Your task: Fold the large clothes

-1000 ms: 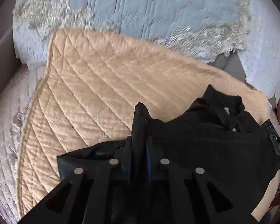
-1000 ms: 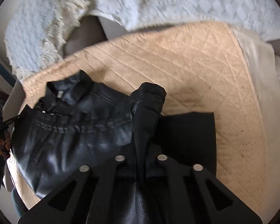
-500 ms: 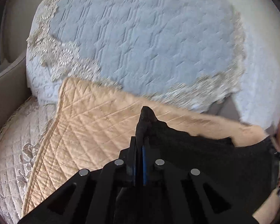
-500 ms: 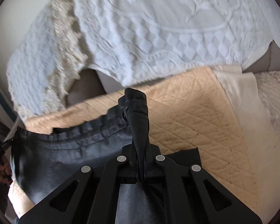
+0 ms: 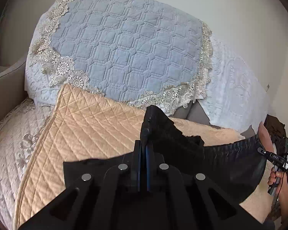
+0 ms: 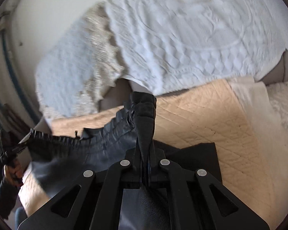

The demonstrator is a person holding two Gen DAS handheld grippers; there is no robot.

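Observation:
A black leather-like garment (image 5: 217, 159) with a gathered edge is held up and stretched between my two grippers above a beige quilted cover (image 5: 90, 134). My left gripper (image 5: 143, 149) is shut on one end of the garment's edge, a bunch of fabric sticking up past the fingers. My right gripper (image 6: 145, 149) is shut on the other end of the garment (image 6: 98, 147), which hangs down to the left. The lower part of the garment is hidden behind the gripper bodies.
A blue quilted cover with lace trim (image 5: 124, 53) and a white quilted cover (image 6: 192, 38) drape the sofa back. A pale embroidered cover (image 5: 7, 149) lies at left. The person's hand holding the right gripper (image 5: 278, 180) shows at far right.
Both grippers have lifted the garment off the beige cover, so its top edge now hangs stretched between them. The views have tilted up toward the sofa back.

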